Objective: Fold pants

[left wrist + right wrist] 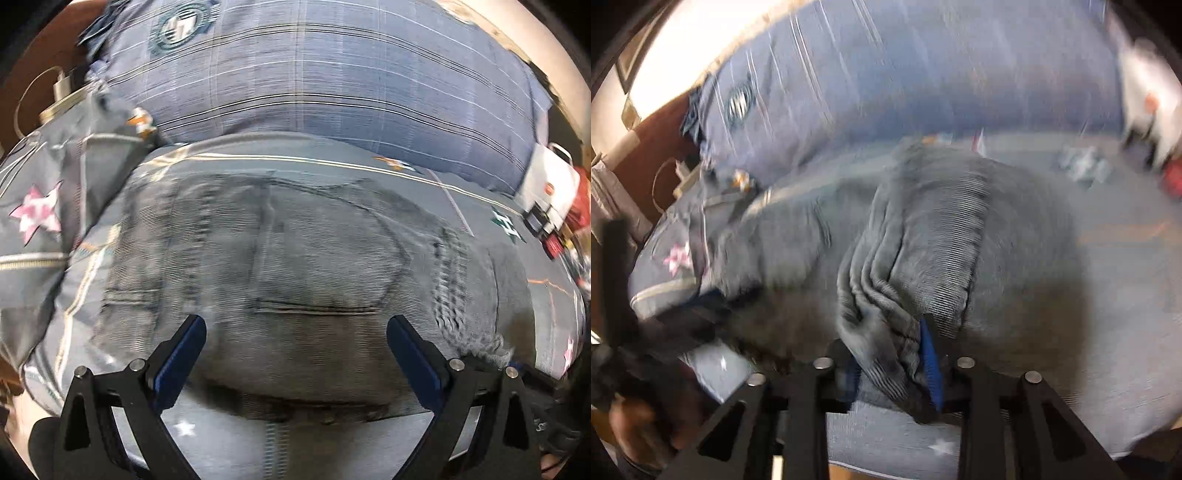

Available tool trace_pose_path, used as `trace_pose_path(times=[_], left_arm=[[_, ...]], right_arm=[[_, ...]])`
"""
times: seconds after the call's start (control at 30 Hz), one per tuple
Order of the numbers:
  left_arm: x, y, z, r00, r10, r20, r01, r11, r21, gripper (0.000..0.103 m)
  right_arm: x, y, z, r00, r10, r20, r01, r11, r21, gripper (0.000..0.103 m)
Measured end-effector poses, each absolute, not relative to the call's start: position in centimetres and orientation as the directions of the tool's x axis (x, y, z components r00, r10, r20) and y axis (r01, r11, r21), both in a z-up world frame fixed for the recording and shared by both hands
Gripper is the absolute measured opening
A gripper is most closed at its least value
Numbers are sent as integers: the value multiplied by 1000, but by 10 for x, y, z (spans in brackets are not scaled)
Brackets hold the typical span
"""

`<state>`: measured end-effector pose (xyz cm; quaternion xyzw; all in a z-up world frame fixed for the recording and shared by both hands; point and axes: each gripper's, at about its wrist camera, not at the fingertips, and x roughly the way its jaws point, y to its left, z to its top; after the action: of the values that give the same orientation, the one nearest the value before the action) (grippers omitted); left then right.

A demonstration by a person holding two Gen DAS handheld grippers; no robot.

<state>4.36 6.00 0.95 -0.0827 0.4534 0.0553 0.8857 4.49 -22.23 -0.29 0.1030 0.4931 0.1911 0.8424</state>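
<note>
Grey jeans (321,266) lie spread on the bed, a back pocket facing up and a frayed hem at the right. My left gripper (299,339) hovers over them, its blue pads (188,354) wide apart and nothing between them. In the right wrist view, a bunched fold of the jeans (923,240) rises from the bed into my right gripper (890,369), whose blue pads (931,365) sit close on both sides of the cloth. The picture there is blurred. A hand (631,421) on a black handle shows at the lower left.
A grey bed sheet (44,177) with stars and stripes lies under the jeans. A blue plaid pillow (332,74) fills the back. At the far left are a power bank and cable (61,92), at the right a white bag (550,184) and red items.
</note>
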Motion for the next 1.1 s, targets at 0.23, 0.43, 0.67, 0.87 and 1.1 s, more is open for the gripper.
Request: trace_pose_path(times=[0.23,0.43,0.67,0.87,1.1], left_arm=[[63,20,32,609,-54,-792,-73,990,-123,98],[72,-48,41,634,-83,-769,71,996,-50,98],[82,-81,-35,506,50,-861,124,984,130,100],[82,-81,-39,509,53,-859,125,983,134,100],[83,-79,-41,503,30,-864,120,987,105,101]], right_arm=[[34,-256,-4,438,590,-679,-197,799,568,69],[14,-321,-4,546,585,-600,-46,736,675,70],[53,-366,19,562,651,-510,-20,627,778,70],[134,-349,4,455,759,-466,-15,529,848,70],[172,-344,-19,418,708,-569,67,600,797,70]])
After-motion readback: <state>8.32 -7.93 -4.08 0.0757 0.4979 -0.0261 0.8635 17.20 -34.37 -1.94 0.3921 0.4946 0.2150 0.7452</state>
